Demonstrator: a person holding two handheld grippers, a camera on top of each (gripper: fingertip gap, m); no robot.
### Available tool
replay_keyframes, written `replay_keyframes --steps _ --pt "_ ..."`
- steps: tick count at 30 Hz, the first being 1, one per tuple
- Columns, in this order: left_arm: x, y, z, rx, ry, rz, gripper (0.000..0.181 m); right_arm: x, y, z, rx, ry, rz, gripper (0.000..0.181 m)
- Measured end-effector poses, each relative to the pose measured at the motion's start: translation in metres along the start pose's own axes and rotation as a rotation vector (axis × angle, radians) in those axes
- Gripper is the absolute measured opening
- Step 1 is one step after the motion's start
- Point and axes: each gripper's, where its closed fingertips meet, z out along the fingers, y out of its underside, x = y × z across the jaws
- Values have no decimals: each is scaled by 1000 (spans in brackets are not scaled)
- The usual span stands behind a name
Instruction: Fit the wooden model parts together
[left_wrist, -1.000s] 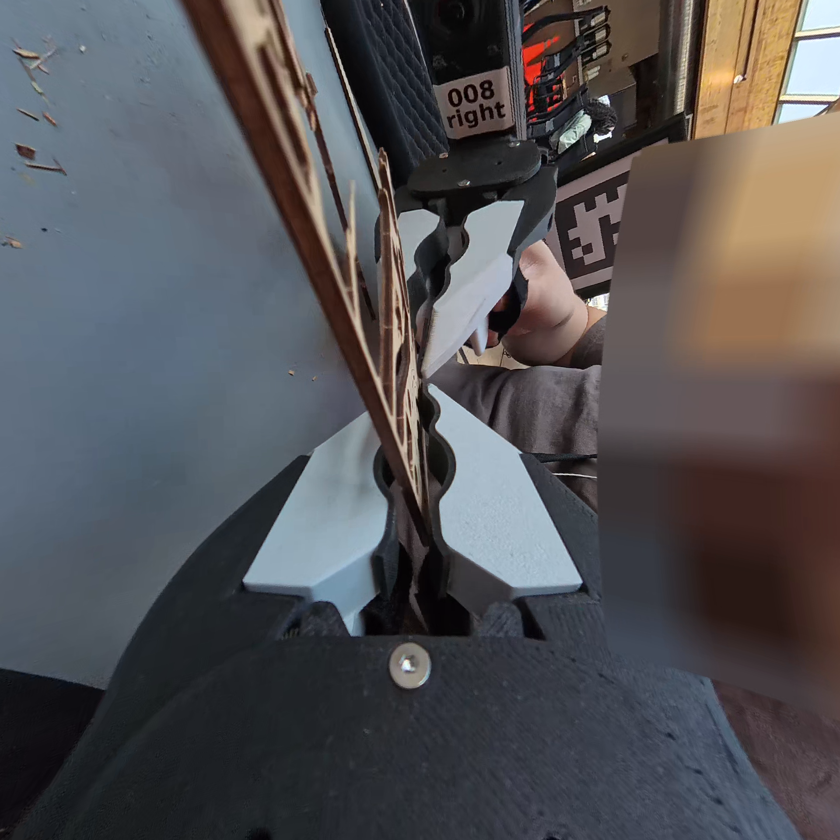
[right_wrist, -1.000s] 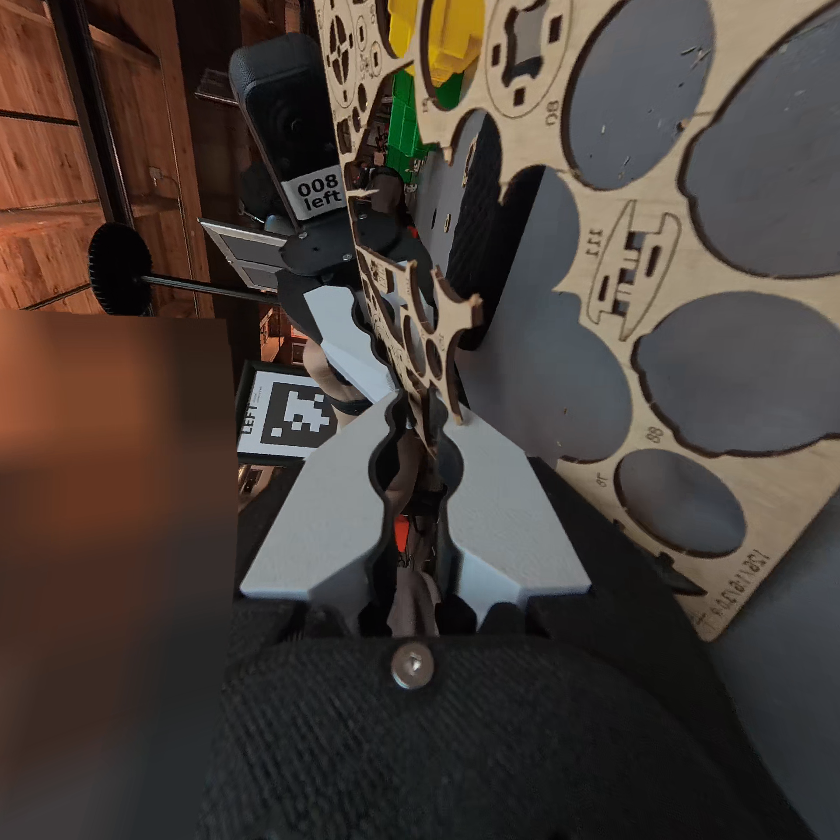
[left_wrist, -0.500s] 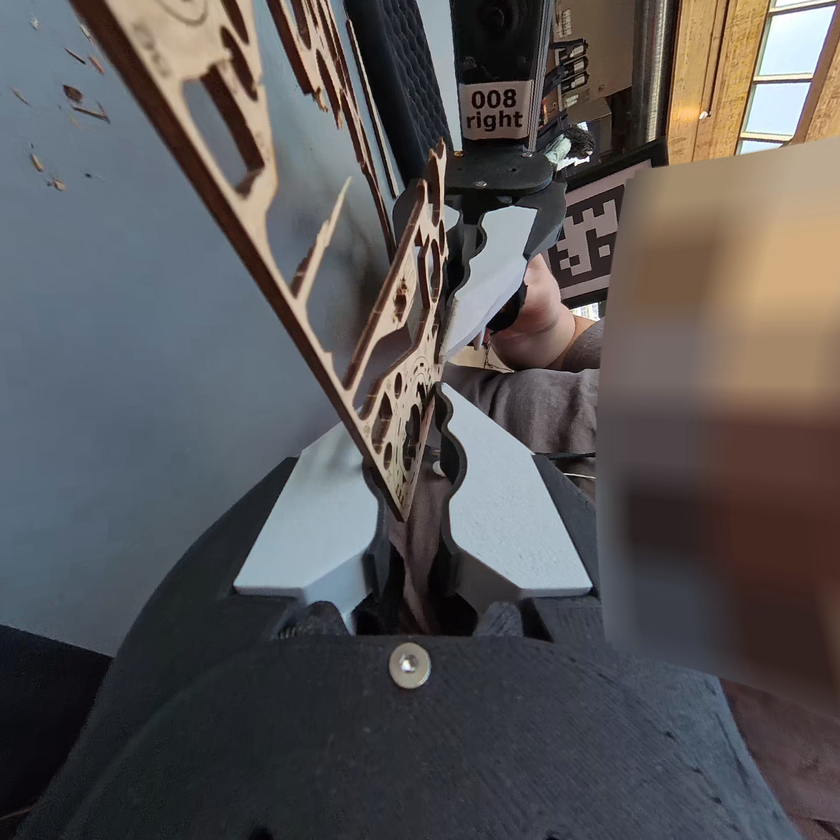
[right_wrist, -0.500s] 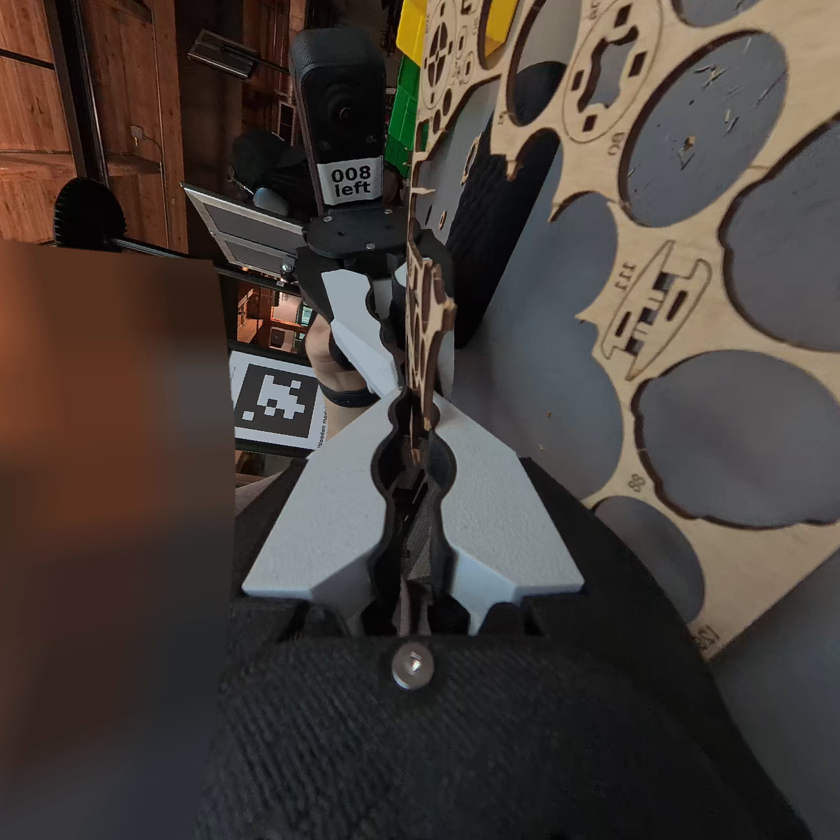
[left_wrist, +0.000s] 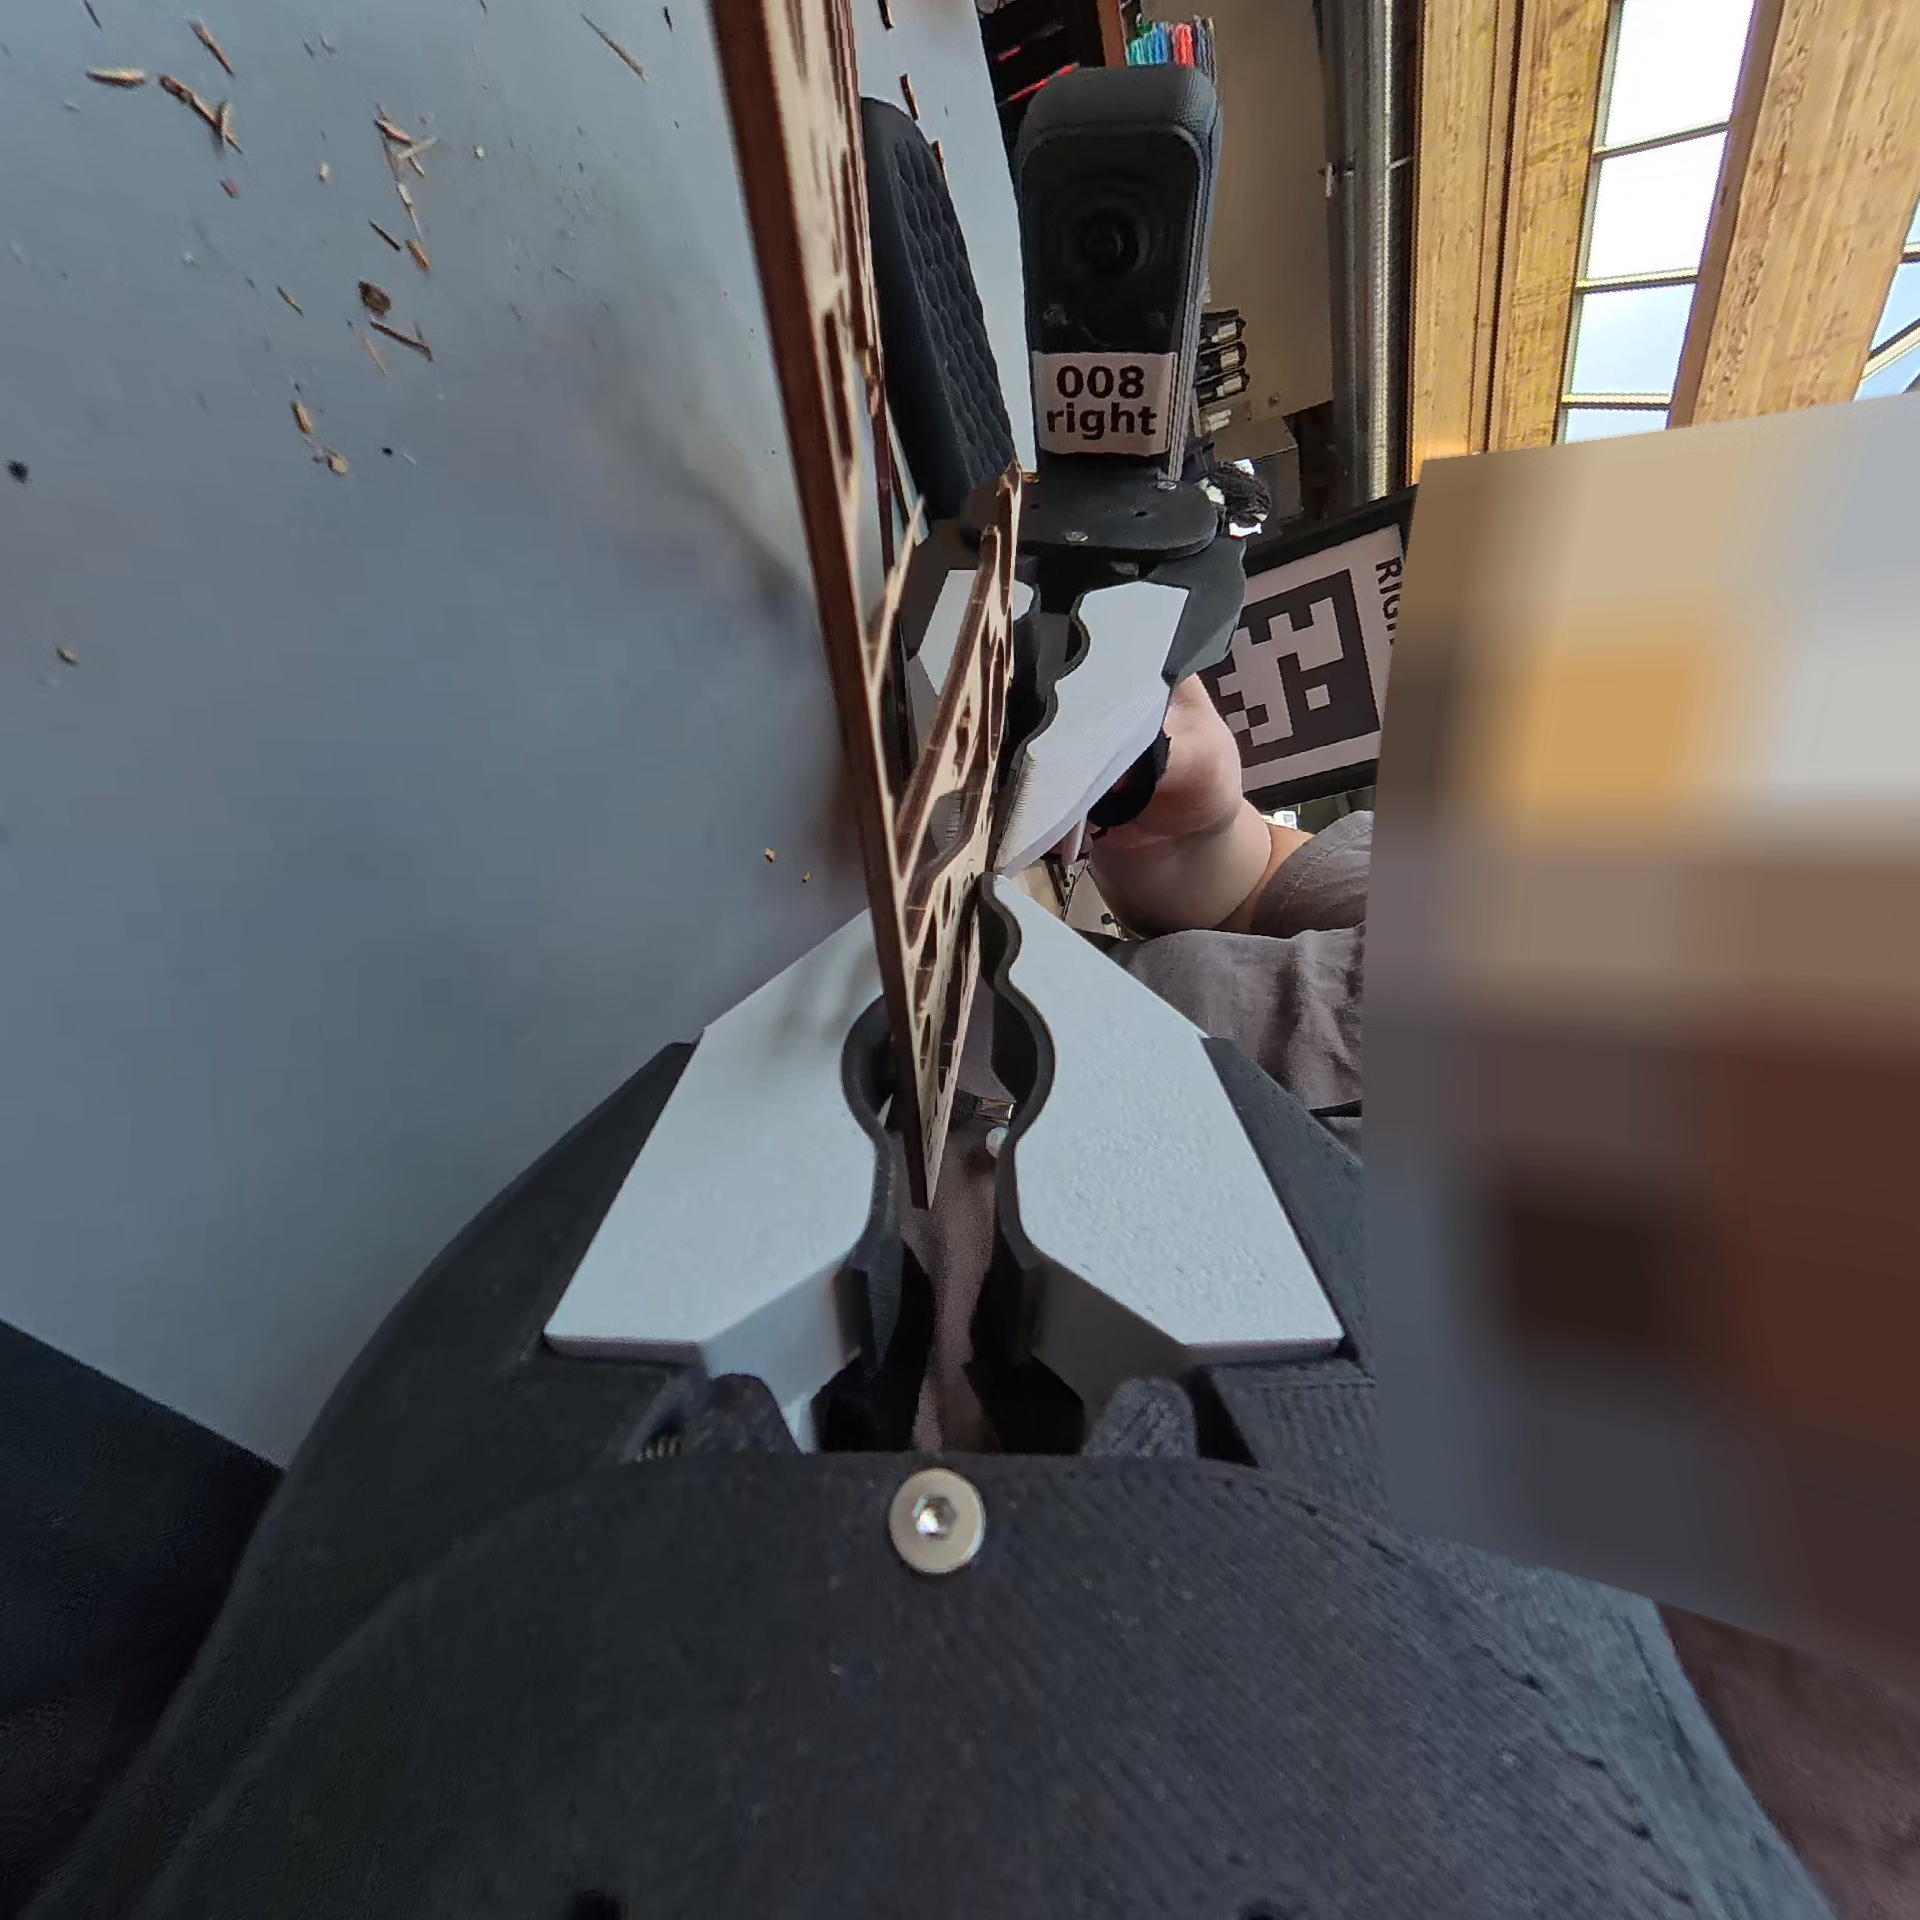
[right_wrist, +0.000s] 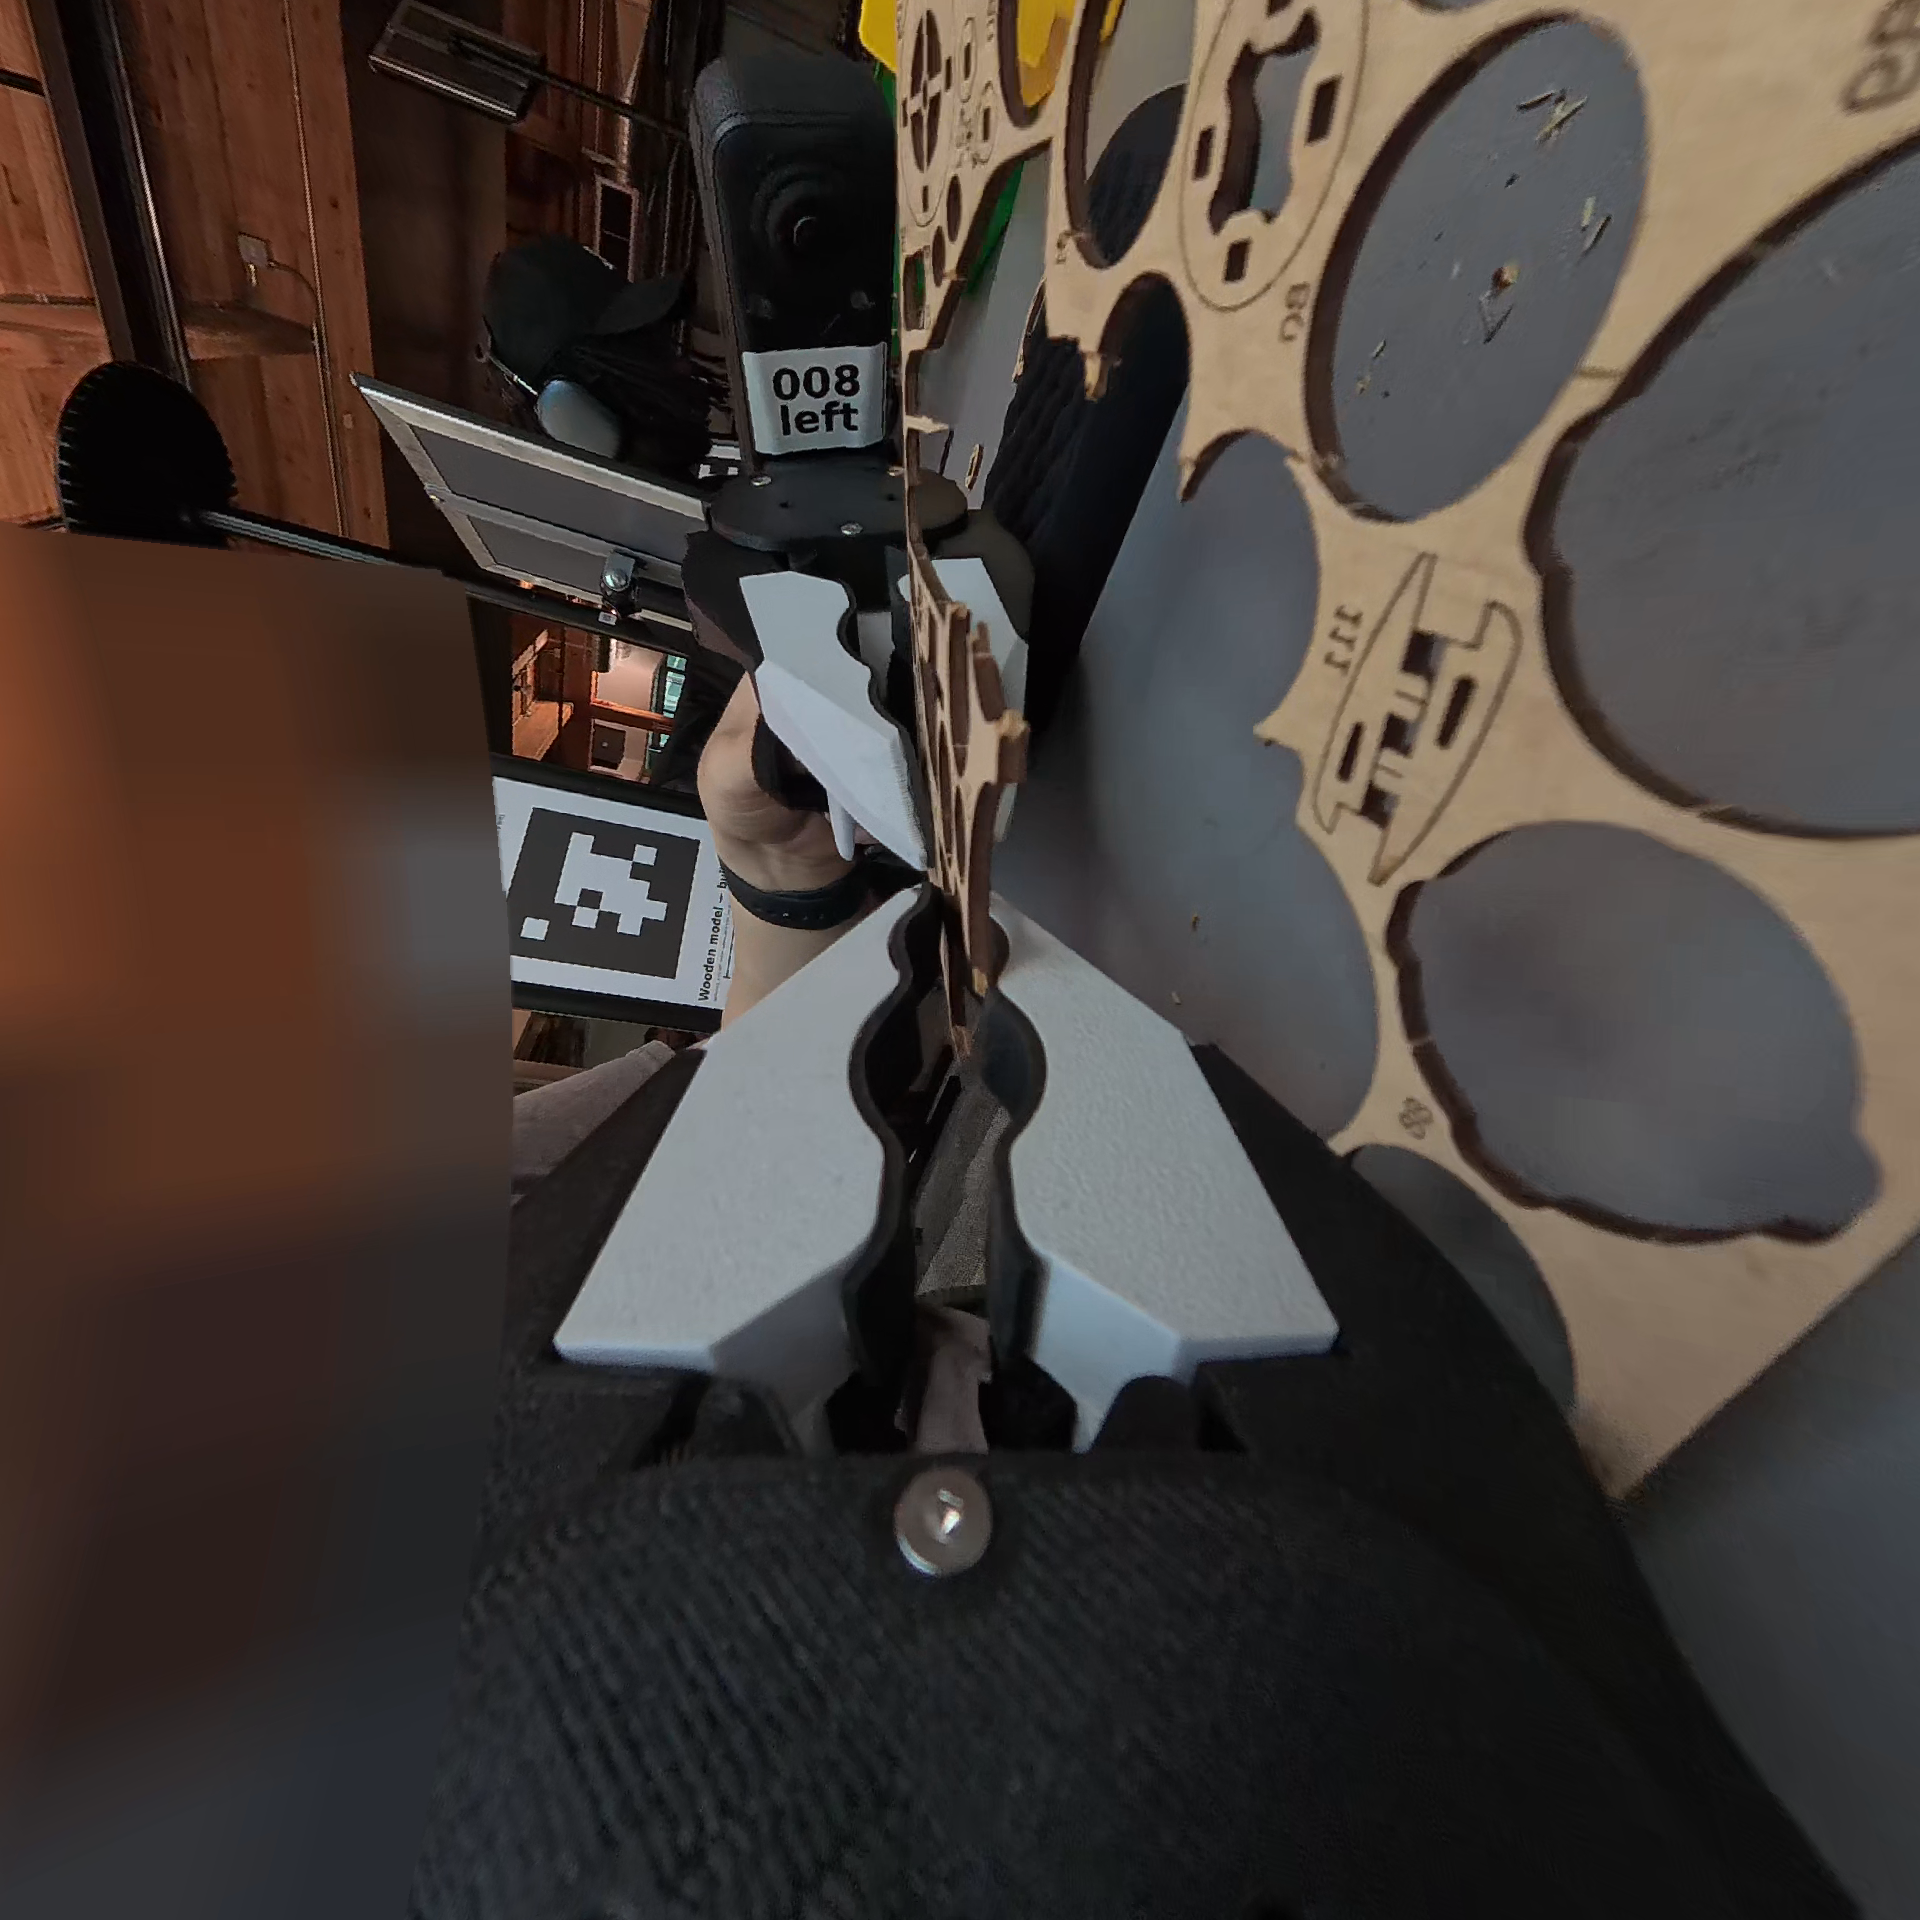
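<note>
My left gripper (left_wrist: 930, 914) is shut on a thin wooden panel (left_wrist: 800, 312), seen edge-on and running up out of the left wrist view. My right gripper (right_wrist: 956, 904) is shut on a smaller perforated wooden part (right_wrist: 987, 717) with a notched edge. The two pieces lie flat against each other between the grippers. The grippers face each other tip to tip: the right gripper (left_wrist: 982, 821) shows in the left wrist view, the left gripper (right_wrist: 951, 831) in the right wrist view. The perforated part (left_wrist: 951, 790) hides the contact between the pieces.
A large wooden cut-out sheet (right_wrist: 1725, 156) lies on the grey table (left_wrist: 364, 727). Wood splinters (left_wrist: 312, 208) are scattered there. A black mesh object (left_wrist: 935, 312) stands behind the panel. Black-and-white marker boards (left_wrist: 1299, 675) (right_wrist: 603, 894) and the person's hands (left_wrist: 1174, 831) (right_wrist: 769, 821) are close. Both grippers' tips are close together, under 4 cm apart.
The held panel has swung from a slant to nearly upright and edge-on in the left wrist view. The perforated part has turned edge-on against it. Both grippers keep their grip.
</note>
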Motion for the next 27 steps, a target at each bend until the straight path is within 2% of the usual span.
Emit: replay_keyframes --steps 16,22,27 --pt "-8 6 4 -28 -21 -33 11 5 3 1 -14 13 -8 1" --pt "0 6 4 -20 28 -31 1 3 3 2 -9 -16 2 2" --pt "2 6 5 -20 41 -6 1 3 3 1 -12 -25 6 3"
